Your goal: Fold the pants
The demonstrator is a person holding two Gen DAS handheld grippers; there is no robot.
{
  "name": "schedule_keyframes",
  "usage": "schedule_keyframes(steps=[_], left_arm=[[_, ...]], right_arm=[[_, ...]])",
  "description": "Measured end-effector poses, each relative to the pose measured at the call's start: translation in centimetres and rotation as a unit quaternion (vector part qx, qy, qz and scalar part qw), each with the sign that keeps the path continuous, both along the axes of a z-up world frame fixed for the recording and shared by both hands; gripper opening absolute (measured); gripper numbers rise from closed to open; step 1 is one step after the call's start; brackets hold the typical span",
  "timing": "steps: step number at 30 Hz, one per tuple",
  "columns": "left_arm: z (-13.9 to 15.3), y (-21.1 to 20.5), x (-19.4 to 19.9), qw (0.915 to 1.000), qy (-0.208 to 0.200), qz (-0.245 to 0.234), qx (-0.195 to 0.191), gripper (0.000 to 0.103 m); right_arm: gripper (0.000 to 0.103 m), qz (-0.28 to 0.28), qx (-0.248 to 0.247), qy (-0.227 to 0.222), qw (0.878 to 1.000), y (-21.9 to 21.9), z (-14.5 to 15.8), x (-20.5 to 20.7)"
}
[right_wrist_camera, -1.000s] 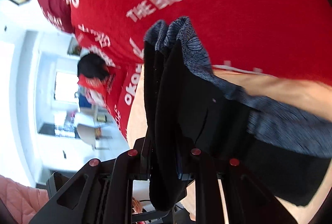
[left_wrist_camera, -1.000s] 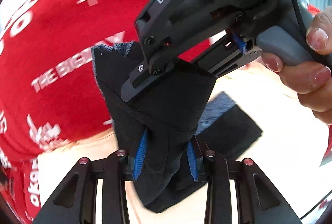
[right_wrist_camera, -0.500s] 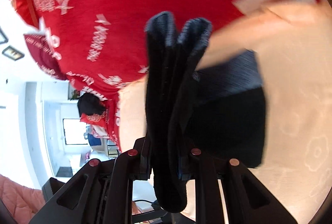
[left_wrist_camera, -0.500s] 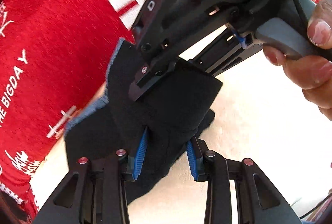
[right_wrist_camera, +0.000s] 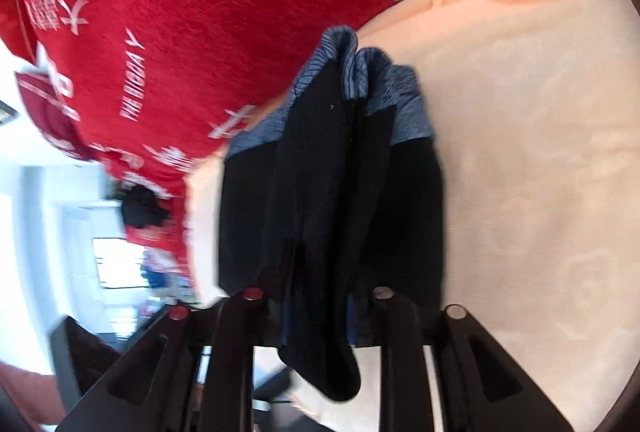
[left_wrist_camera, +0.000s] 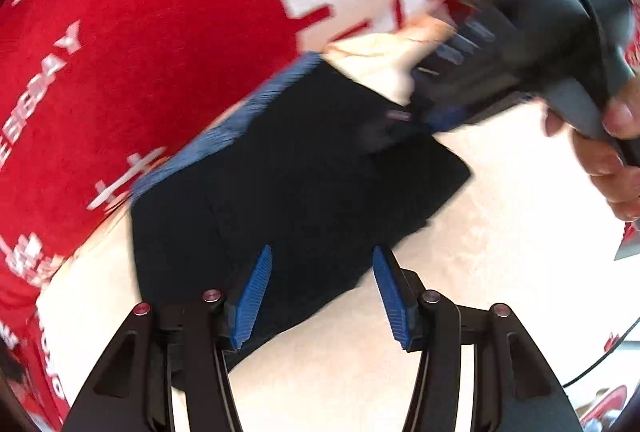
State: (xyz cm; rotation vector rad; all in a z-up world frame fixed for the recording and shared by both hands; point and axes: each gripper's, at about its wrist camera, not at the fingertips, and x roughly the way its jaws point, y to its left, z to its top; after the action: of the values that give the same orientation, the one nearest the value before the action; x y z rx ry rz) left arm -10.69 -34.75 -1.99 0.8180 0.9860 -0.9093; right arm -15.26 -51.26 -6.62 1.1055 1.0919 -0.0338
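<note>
The pants (left_wrist_camera: 296, 191), made of a dark, almost black knit with a band of ribbed, heathered blue along one edge, are seen folded into a thick, roughly rectangular stack on a pale cream cloth surface (left_wrist_camera: 500, 252) with a faint embossed pattern. In the left wrist view, the left gripper (left_wrist_camera: 320, 296) is held over the near corner of the stack with its black, angular fingers spread wide; the ridged blue pads (left_wrist_camera: 252, 300) are parted and no fabric is pinched between them, the dark cloth merely passing beneath and beyond them. The right gripper (left_wrist_camera: 424, 119), a smooth dark grey moulded body blurred by motion, is seen at the far corner of the stack, gripped by the right hand (left_wrist_camera: 600, 147); its tip is lost against the dark fabric. In the right wrist view, the right gripper (right_wrist_camera: 316, 296) is shown closed narrowly on a bunched, upright fold of the pants (right_wrist_camera: 332, 191), several soft layers being squeezed between the fingers, with a rounded lobe of cloth hanging below them and the blue ribbed band (right_wrist_camera: 352, 71) curled over at the top. Behind the stack, a red fleecy garment (left_wrist_camera: 160, 51) printed with white lettering and characters is draped, its nap visibly coarse.
</note>
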Motion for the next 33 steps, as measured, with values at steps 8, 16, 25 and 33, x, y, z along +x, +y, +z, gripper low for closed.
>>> schedule_keyframes(steps=[8,16,25,33], left_arm=[[0.1,4.7,7.5,0.9914,0.014,0.128,0.024,0.054],[-1.2,7.6,10.4,0.98,0.046,0.19,0.035,0.078],[-0.5,7.8,12.4,0.9725,0.074,0.221,0.013,0.093],[-2.6,6.4,18.6,0.9529,0.075,0.293,0.02,0.093]], right_arm=[[0.037,0.024,-0.097,0.092,0.991,0.8,1.8,-2.2],[0.037,-0.001,-0.131,0.105,0.986,2.9,4.4,-4.0],[0.048,-0.005,-0.139,0.117,0.983,5.0,5.1,-2.9],[0.049,-0.004,-0.177,0.105,0.979,4.6,5.9,0.4]])
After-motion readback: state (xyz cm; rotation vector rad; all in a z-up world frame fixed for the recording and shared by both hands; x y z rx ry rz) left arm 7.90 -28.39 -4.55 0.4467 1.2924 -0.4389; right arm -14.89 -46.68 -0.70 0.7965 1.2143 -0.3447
